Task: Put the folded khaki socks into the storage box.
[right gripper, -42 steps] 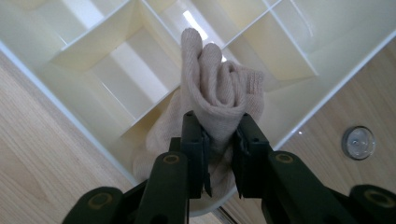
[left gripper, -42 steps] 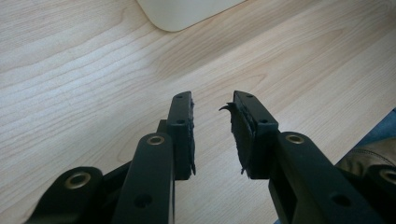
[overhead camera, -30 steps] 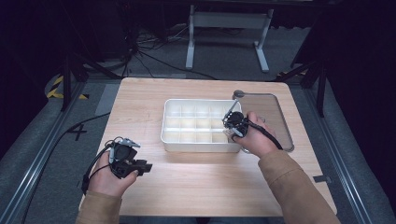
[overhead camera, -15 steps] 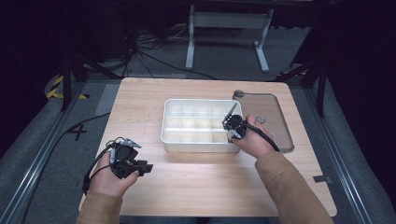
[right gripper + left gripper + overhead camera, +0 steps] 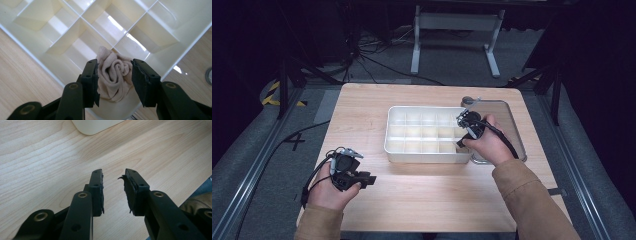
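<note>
A white compartment tray (image 5: pixel 427 156) sits mid-table. My right gripper (image 5: pixel 460 137) points down into the tray's near right corner. In the right gripper view its jaws (image 5: pixel 113 63) have just been opening and stand on either side of a rolled beige cloth (image 5: pixel 115 75). The cloth rests in a corner compartment of the tray (image 5: pixel 37 58), and the pads do not press on it. My left gripper (image 5: pixel 368 179) rests low over the bare wood at the near left. Its jaws (image 5: pixel 113 173) are apart with nothing between them.
A grey clear-topped flat tray (image 5: pixel 507 127) lies right of the white one, under the right hand. The wooden table (image 5: pixel 362 115) ends at dark floor with cables on the left. A metal stand (image 5: pixel 452 22) is behind it.
The right hand and its gripper have shifted slightly over the tray's right end and lifted a little. The left hand has stayed where it was.
</note>
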The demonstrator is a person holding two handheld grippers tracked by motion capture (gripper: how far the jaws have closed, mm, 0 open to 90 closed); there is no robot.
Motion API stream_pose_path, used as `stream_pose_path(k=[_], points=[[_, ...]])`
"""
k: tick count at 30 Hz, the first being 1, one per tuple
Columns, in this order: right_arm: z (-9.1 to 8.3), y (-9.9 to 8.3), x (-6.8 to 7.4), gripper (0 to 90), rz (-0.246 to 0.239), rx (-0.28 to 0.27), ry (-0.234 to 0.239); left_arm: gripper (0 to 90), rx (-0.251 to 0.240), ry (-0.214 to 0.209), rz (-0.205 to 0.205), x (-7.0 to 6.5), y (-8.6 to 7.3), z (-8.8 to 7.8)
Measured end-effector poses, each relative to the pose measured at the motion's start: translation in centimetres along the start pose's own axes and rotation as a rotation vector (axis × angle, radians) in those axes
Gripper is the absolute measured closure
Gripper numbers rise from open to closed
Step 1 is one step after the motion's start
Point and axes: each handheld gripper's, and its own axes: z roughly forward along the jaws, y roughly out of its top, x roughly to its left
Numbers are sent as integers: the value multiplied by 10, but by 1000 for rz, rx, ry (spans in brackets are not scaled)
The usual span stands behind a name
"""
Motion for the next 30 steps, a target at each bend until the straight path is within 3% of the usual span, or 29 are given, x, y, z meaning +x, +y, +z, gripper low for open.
stream_pose_path(k=[7,10,13,17,22,30], points=[[12,0,-1,567,-6,13,-11,685,-2,-1,-2,1,0,0],[20,-3,-5,752,0,42,-10,683,1,-2,-2,2,-1,-1],[23,-5,-5,787,3,67,1,683,0,-4,-3,2,-1,-1],[33,-8,-3,795,-11,102,8,683,-1,-2,-2,1,-1,0],[42,-9,-1,787,-17,97,-10,683,-2,1,-4,1,-2,0],[34,-17,-2,736,-2,24,1,682,-6,-2,-4,0,-1,0]])
